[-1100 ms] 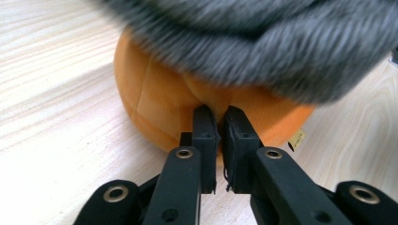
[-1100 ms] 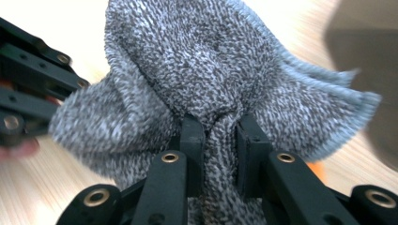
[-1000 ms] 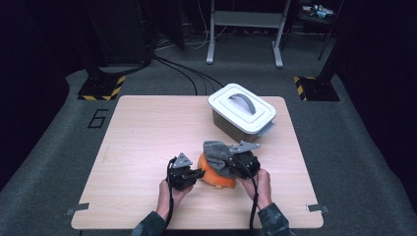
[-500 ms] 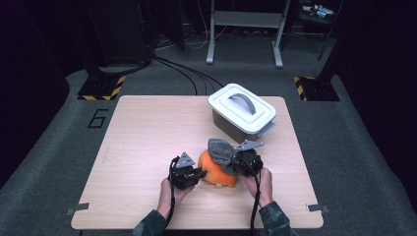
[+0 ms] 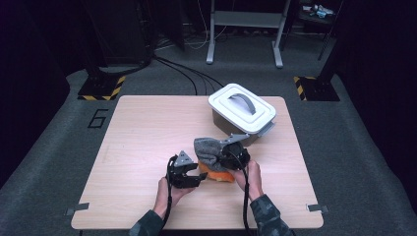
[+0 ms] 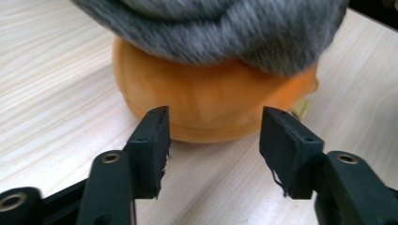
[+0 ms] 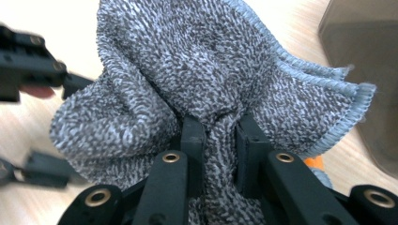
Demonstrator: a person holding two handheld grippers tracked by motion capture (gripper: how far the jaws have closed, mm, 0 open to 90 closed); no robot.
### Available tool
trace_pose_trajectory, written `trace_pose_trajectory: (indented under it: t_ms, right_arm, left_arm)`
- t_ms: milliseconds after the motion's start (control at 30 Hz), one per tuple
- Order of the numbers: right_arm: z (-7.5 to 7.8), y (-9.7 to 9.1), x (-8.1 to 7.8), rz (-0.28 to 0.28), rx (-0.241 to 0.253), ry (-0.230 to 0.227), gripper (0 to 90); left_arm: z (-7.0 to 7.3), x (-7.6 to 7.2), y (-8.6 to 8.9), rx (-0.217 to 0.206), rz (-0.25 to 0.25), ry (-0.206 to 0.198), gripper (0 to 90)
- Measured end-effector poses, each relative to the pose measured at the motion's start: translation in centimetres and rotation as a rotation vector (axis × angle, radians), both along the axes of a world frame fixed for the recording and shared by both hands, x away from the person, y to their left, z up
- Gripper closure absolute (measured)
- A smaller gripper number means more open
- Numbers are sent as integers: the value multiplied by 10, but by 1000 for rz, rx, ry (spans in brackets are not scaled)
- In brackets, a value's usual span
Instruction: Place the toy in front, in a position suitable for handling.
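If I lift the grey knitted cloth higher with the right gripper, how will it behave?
Probably floppy: the grey knitted cloth bunches into folds where the right gripper pinches it. It likely hangs limp and drags over the orange cushion beneath. The coarse knit should grip well, though its loose hemmed edge could snag.

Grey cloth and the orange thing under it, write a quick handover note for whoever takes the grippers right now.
Right gripper: shut on the grey cloth, holding it bunched over the orange object.
Left gripper: jaws have just been opening, pads clear of the orange object, nothing between them.
Orange object sits on the table, in front of the lidded white container.
Done: cloth gripped, draped on top.
Left: probably finish covering or wiping; goal unclear.
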State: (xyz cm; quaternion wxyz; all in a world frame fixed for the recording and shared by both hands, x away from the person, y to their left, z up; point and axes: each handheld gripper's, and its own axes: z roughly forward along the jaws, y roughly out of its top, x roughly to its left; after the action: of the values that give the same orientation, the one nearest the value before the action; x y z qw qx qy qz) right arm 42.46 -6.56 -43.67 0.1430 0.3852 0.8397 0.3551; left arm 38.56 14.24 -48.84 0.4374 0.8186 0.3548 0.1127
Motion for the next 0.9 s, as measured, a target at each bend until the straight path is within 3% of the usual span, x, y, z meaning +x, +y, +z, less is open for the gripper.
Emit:
trace_pose_trajectory:
  t_ms: [67, 100, 200, 233, 267, 300, 400, 467, 533, 567, 600, 667, 800, 867, 900]
  right_arm:
    - [-1, 2, 2, -6, 9, 5, 766]
    - [-2, 1, 4, 10, 6, 10, 766]
    - [-3, 5, 5, -9, 9, 19, 765]
    - [2, 6, 5, -8, -2, -6, 762]
    - [5, 7, 3, -8, -6, -19, 761]
    - [5, 7, 3, -8, -6, -19, 761]
    - [20, 19, -14, 8, -34, -88, 757]
    - [20, 21, -16, 12, -28, -88, 757]
    - [15, 22, -15, 10, -84, -101, 759]
    - [13, 21, -15, 0, -88, -94, 760]
    - [13, 15, -14, -1, -85, -102, 760]
    - [16, 6, -16, -34, -118, -118, 760]
    - [14, -25, -17, -110, -135, -75, 756]
    - [14, -33, -19, -142, -121, -62, 754]
    - [21, -34, -27, -143, -83, -80, 754]
  left_arm:
    - [-4, 1, -4, 3, -13, 2, 524]
    - [-7, 2, -7, 12, -9, -11, 524]
    - [-8, 2, -8, 5, 7, -23, 711]
    - [-8, 2, -7, -9, 15, -20, 807]
    - [-8, 3, -5, -41, 33, -3, 823]
    - [-8, 3, -5, -41, 33, -3, 833]
    - [-5, 2, -4, -46, 32, -2, 847]
    - [-4, 1, -4, -44, 32, -8, 851]
    - [-4, 1, -5, -53, 36, 3, 852]
    - [-4, 1, -5, -55, 33, -4, 853]
    - [-4, 0, -6, -71, 35, 13, 854]
    - [-3, 2, -6, -67, 33, 5, 855]
    - [2, 1, -12, -72, 12, 19, 855]
    - [7, -2, -14, -64, 8, 7, 855]
    - [8, -5, -15, -60, 3, 3, 856]
